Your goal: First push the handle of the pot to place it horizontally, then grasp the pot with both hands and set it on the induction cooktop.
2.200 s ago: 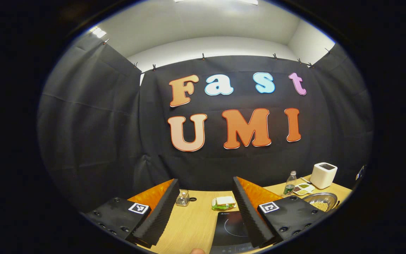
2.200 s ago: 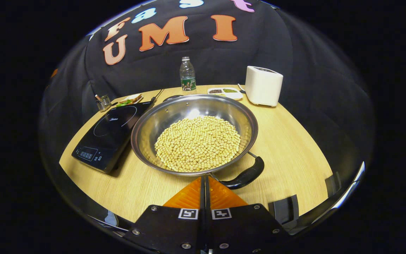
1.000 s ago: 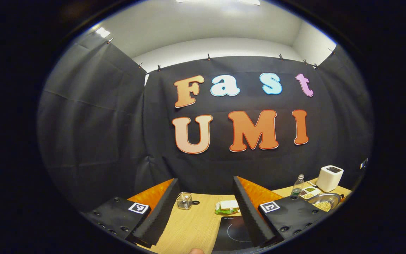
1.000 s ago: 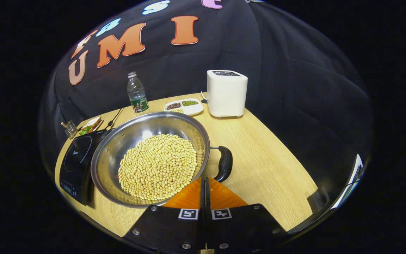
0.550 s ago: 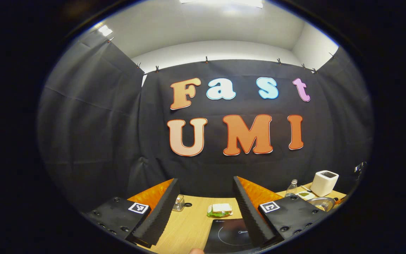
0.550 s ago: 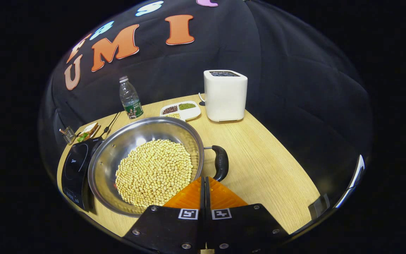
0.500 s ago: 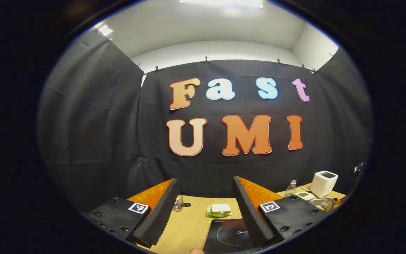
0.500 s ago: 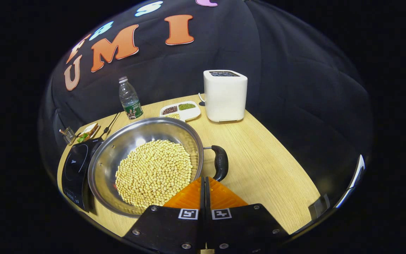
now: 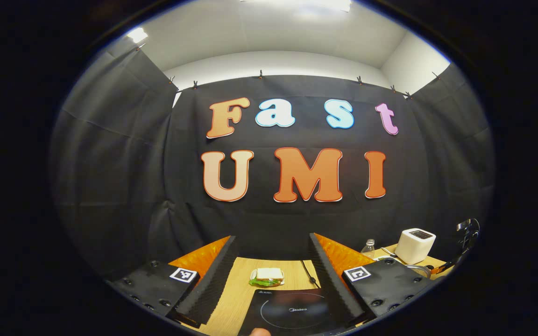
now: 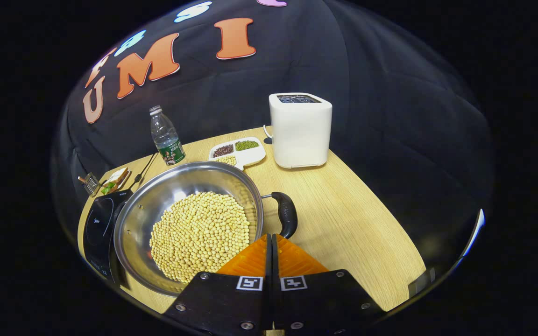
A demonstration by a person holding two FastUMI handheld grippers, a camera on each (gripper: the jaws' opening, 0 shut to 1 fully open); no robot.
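Where pot [image 10: 189, 224] sits, toaster [image 10: 300, 129], bottle [image 10: 166, 136] behind

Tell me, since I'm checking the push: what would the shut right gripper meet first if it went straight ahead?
Most likely the pot's black handle, just beyond the right gripper, whose fingers are closed together. The pot of soybeans sits left of that line. Whether tips and handle already touch is unclear.

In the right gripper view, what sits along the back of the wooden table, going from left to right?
Small wire basket → sandwich on a plate → clear plastic water bottle with a green label → white divided tray of dark, green and pale beans → white boxy toaster.
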